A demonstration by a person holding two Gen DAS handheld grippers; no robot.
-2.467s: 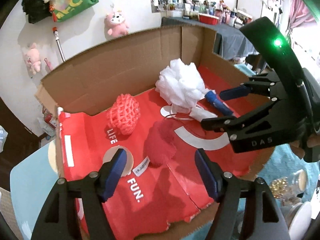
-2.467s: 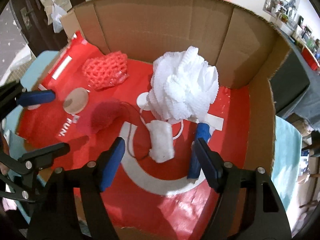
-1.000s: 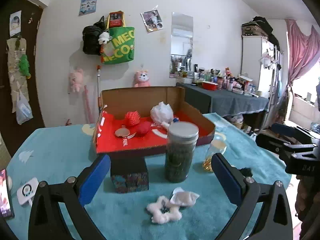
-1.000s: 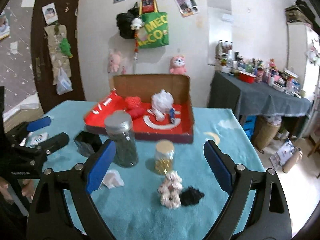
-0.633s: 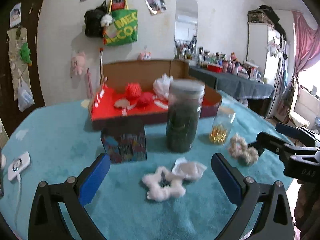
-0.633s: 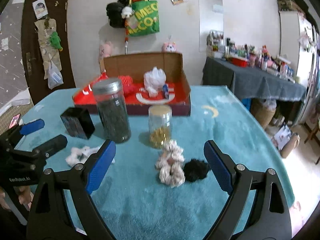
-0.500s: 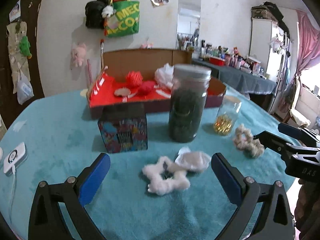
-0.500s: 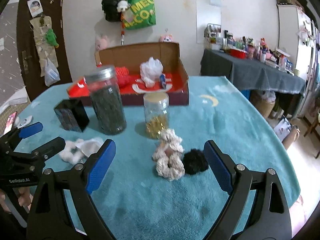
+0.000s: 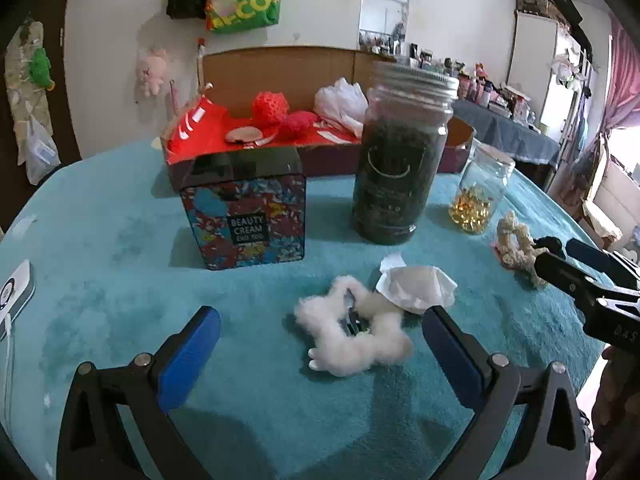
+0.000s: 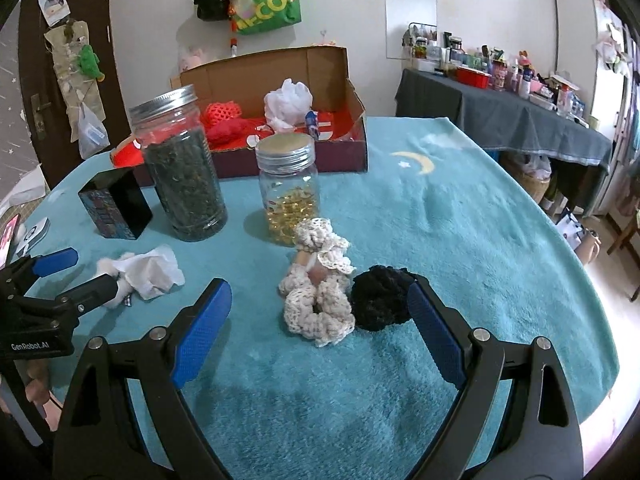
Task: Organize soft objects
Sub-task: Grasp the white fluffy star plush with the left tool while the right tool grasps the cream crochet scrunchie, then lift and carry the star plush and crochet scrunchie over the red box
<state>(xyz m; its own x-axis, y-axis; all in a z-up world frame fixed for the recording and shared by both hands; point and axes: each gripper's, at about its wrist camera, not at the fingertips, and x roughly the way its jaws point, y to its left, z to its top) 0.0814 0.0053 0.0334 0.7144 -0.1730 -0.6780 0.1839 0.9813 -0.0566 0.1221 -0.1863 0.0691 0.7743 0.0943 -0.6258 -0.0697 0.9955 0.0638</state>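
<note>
A white fluffy scrunchie (image 9: pixel 354 330) lies on the teal tablecloth between the fingers of my open, empty left gripper (image 9: pixel 320 354), with a crumpled white tissue (image 9: pixel 416 286) touching it. My open, empty right gripper (image 10: pixel 318 334) frames a cream lace scrunchie (image 10: pixel 318 288) and a black scrunchie (image 10: pixel 380 296) lying side by side. The cardboard box (image 10: pixel 352 148) at the back holds a white bath pouf (image 10: pixel 288 104), a red mesh ball (image 9: pixel 270 106) and a red soft thing (image 9: pixel 298 124).
A tall jar of dark leaves (image 9: pixel 400 160), a small jar of golden capsules (image 10: pixel 290 196) and a floral tin box (image 9: pixel 244 208) stand between the grippers and the cardboard box. A white device (image 9: pixel 14 292) lies at the left table edge.
Both grippers have pulled back out of the box, dropped low over the near tablecloth and moved closer to the scrunchies, and their jaws are wider open.
</note>
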